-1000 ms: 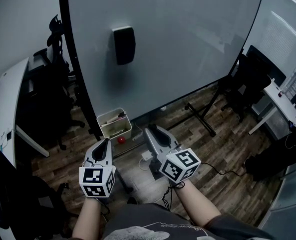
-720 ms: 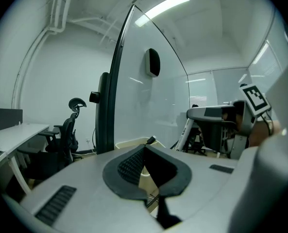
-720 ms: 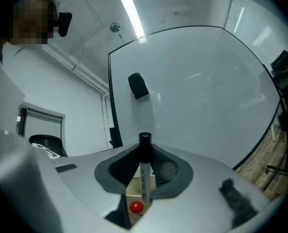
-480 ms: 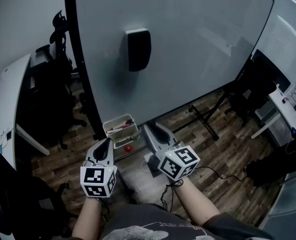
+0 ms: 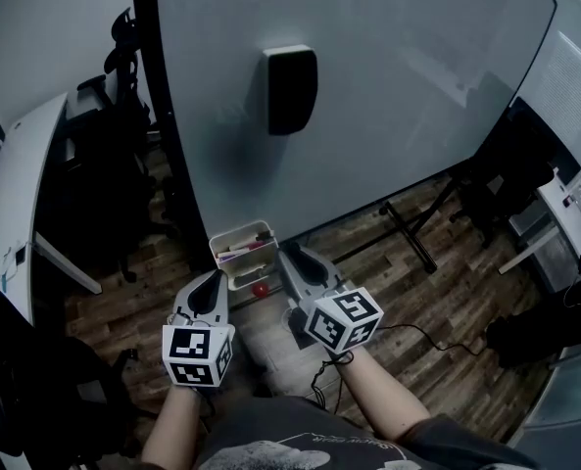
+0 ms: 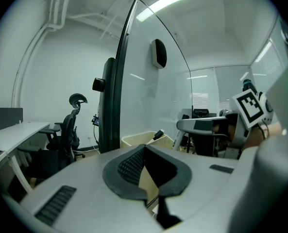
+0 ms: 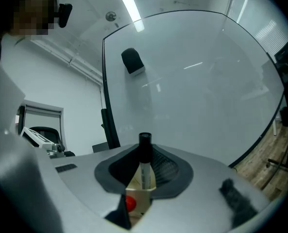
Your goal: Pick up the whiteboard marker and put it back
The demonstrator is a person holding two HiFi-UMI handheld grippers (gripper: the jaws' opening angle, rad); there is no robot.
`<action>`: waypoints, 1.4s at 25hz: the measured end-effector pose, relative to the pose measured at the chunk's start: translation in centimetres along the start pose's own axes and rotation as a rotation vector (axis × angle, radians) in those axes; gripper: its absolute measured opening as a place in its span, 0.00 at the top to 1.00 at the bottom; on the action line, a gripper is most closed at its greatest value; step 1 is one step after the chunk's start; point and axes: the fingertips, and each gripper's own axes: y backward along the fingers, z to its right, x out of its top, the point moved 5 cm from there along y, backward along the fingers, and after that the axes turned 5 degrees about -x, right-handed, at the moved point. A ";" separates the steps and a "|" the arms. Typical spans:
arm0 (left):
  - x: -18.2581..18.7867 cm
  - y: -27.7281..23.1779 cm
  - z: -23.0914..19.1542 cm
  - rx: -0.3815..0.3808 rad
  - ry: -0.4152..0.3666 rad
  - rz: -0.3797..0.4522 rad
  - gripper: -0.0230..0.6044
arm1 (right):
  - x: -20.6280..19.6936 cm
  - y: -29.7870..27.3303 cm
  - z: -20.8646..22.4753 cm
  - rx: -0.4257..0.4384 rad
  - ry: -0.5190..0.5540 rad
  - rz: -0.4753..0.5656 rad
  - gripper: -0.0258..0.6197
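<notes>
A big whiteboard [image 5: 398, 86] fills the far side of the scene. It leans in a black frame [image 5: 151, 106], and its stand rests on a wood-plank floor [image 5: 437, 311]. On the left a white desk [image 5: 11, 204] runs along the wall, with a dark office chair [image 5: 114, 76] beyond it. More dark chairs and a second white desk sit at the far right.

A black eraser [image 5: 290, 88] sticks to the board near its upper middle. At the foot of the board, just right of the frame, is a small cream bin [image 5: 239, 233] with a few pens lying in it.

The person's two forearms reach in from the near edge, each hand carrying a gripper with its marker cube. The left gripper [image 5: 215, 278] points at the near left corner of the bin. Its pads meet at the tips and nothing is between them. The right gripper [image 5: 292, 255] lies just beside the bin's right side, pointing toward the board.

The right jaws are clenched on the whiteboard marker [image 7: 144, 165], which stands upright between the pads. Its black cap is on top, rising above the jaw tips, and its white barrel is below.

A small red ball [image 5: 261, 289] lies on the floor between the two grippers, just near of the bin.
</notes>
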 end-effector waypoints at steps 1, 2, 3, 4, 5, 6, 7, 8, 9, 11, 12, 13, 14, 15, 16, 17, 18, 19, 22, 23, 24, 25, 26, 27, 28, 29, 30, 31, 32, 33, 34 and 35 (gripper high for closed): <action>0.0 0.0 0.0 0.000 0.001 0.000 0.94 | -0.1 0.0 0.1 0.000 0.003 -0.004 0.84; 0.1 0.0 0.1 0.001 0.002 0.000 0.94 | -0.2 -0.1 0.2 0.000 0.006 -0.009 0.84; 0.1 0.0 0.1 0.001 0.003 0.000 0.94 | -0.3 -0.1 0.2 0.000 0.008 -0.013 0.84; 0.0 0.0 0.1 0.002 0.004 0.000 0.94 | -0.4 -0.1 0.2 -0.001 0.010 -0.017 0.84; 0.0 0.1 0.2 0.002 0.004 0.000 0.94 | -0.5 -0.1 0.2 -0.003 0.012 -0.021 0.84; 0.0 0.2 0.2 0.003 0.004 -0.001 0.94 | -0.6 0.0 0.1 -0.006 0.013 -0.021 0.84; -0.1 0.3 0.3 0.004 0.004 -0.001 0.94 | -0.7 0.1 0.1 -0.007 0.016 -0.018 0.84; -0.1 0.3 0.4 0.005 0.005 -0.001 0.94 | -0.7 0.2 0.0 -0.006 0.020 -0.014 0.84; -0.1 0.4 0.6 0.006 0.005 -0.001 0.94 | -0.8 0.3 0.0 -0.002 0.027 -0.016 0.84; -0.1 0.6 0.8 0.007 0.006 0.000 0.94 | -1.0 0.5 -0.3 0.005 0.046 -0.036 0.84; -0.2 0.8 0.9 0.007 0.007 0.000 0.94 | -1.1 0.5 -0.4 0.007 0.056 -0.046 0.84; -0.2 0.9 1.1 0.007 0.007 0.000 0.94 | -1.2 0.6 -0.4 0.006 0.064 -0.053 0.84; -0.3 1.0 1.2 0.007 0.007 0.000 0.94 | -1.2 0.7 -0.5 0.005 0.070 -0.057 0.84; -0.3 1.2 1.3 0.008 0.007 0.001 0.94 | -1.2 0.8 -0.5 0.002 0.075 -0.060 0.84; -0.2 1.3 1.5 0.009 0.006 0.001 0.94 | -1.2 1.0 -0.6 0.000 0.078 -0.061 0.83; -0.2 1.5 1.6 0.010 0.005 0.002 0.94 | -1.2 1.2 -0.6 -0.002 0.081 -0.063 0.83; -0.1 1.7 1.7 0.011 0.005 0.003 0.94 | -1.1 1.3 -0.7 -0.004 0.084 -0.065 0.81; -0.1 1.9 1.8 0.011 0.004 0.005 0.94 | -1.1 1.5 -0.8 -0.007 0.085 -0.067 0.79; 0.0 2.5 2.5 0.009 0.005 0.010 0.94 | -1.2 2.3 -0.8 -0.018 0.079 -0.074 0.78; 0.0 2.7 2.7 0.008 0.004 0.012 0.94 | -1.2 2.7 -0.8 -0.022 0.074 -0.076 0.78; -0.1 3.0 3.0 0.007 0.004 0.013 0.94 | -1.3 3.1 -0.8 -0.027 0.070 -0.077 0.78; -0.1 3.2 3.3 0.005 0.003 0.015 0.94 | -1.4 3.5 -0.8 -0.031 0.065 -0.077 0.78; -0.2 3.4 3.6 0.003 0.003 0.016 0.94 | -1.5 4.0 -0.8 -0.035 0.061 -0.075 0.78; -0.2 3.6 3.9 0.002 0.003 0.018 0.94 | -1.5 4.4 -0.8 -0.038 0.057 -0.073 0.78; -0.2 3.8 4.2 0.001 0.003 0.019 0.94 | -1.5 4.9 -0.8 -0.041 0.053 -0.070 0.78; -0.3 4.0 4.5 0.000 0.002 0.020 0.94 | -1.5 5.4 -0.8 -0.043 0.051 -0.068 0.78; -0.3 4.2 4.9 -0.002 0.001 0.021 0.94 | -1.5 5.8 -0.9 -0.044 0.050 -0.067 0.78; -0.4 4.5 5.3 -0.003 0.001 0.022 0.94 | -1.5 6.4 -0.9 -0.046 0.049 -0.065 0.78; -0.4 4.7 5.7 -0.005 0.000 0.022 0.94 | -1.5 6.9 -0.9 -0.048 0.047 -0.062 0.78; -0.5 5.0 6.1 -0.006 -0.001 0.022 0.94 | -1.4 7.4 -0.9 -0.050 0.045 -0.060 0.78; -0.5 5.3 6.4 -0.007 -0.002 0.023 0.94 | -1.4 7.9 -1.0 -0.052 0.043 -0.058 0.78; -0.6 5.5 6.8 -0.008 -0.003 0.024 0.94 | -1.5 8.4 -1.1 -0.052 0.041 -0.058 0.78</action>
